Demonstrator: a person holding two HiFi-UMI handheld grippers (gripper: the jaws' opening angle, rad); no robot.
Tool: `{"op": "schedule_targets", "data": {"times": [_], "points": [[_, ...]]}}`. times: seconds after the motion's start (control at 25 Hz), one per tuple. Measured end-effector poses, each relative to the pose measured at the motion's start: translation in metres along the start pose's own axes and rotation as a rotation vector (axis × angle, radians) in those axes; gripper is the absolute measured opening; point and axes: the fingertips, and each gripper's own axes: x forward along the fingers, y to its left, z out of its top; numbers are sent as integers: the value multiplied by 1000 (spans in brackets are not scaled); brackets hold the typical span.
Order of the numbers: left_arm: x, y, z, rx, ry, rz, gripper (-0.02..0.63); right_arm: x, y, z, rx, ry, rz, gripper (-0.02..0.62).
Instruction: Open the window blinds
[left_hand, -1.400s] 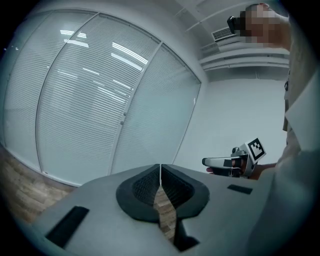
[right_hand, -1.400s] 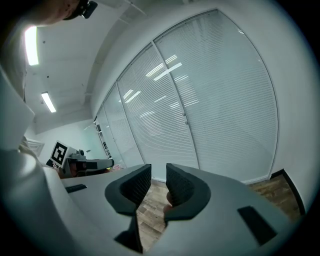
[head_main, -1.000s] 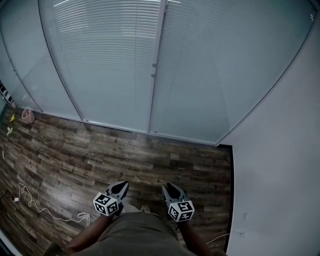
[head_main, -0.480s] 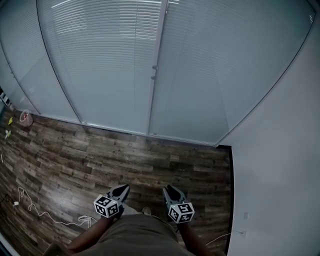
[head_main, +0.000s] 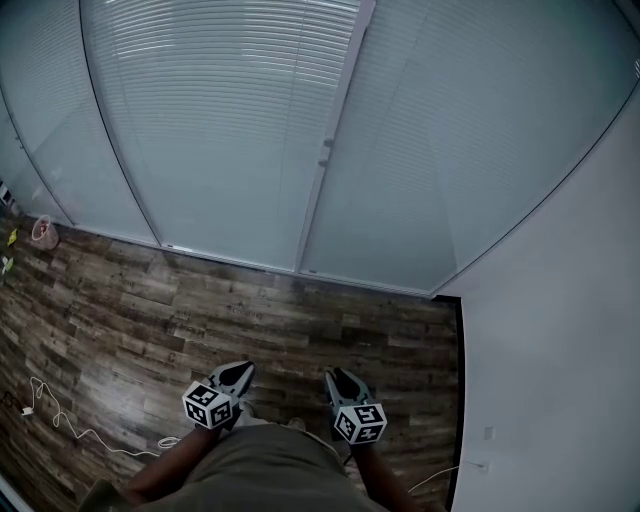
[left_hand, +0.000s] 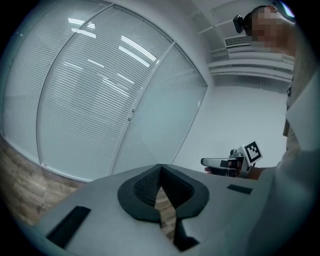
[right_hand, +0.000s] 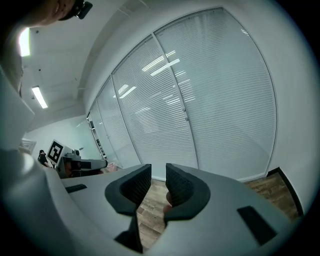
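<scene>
Head view has swung. The window blinds (head_main: 220, 110) fill more of the top now. The vertical post (head_main: 340, 115) between the two panes, with its small knobs (head_main: 325, 150), sits further right than a second ago. The pink thing (head_main: 43, 231) on the floor has slid toward the left edge. I read that as me closing in on the window: approach step, nothing touched yet. The blinds are ahead of me and well apart from both claws, slats flat and shut. My guess is those knobs are the control, so that's the target.

The left gripper (head_main: 240, 370) is low by my waist with its jaw tips meeting and nothing in them. The right gripper (head_main: 336, 376) is beside it, jaws parted by a narrow gap and empty, only floor showing through.

The blinds are thin pale horizontal slats with a soft sheen, reflecting the ceiling lights. The post is slim pale metal. The floor (head_main: 250, 310) is dark, streaky wood plank. The wall (head_main: 560, 300) is plain matte white. A thin white cable (head_main: 70, 425) lies loose at the left. The jaw pads are black and ribbed in smooth grey shells.
</scene>
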Motion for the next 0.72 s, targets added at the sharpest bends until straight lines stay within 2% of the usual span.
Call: {"op": "schedule_targets", "data": {"times": [0.44, 0.72], "points": [[-15, 102, 23, -20, -2, -22, 15, 89, 44, 1, -5, -11, -23, 97], [-12, 129, 32, -14, -12, -28, 15, 123, 49, 6, -2, -15, -23, 97]]}}
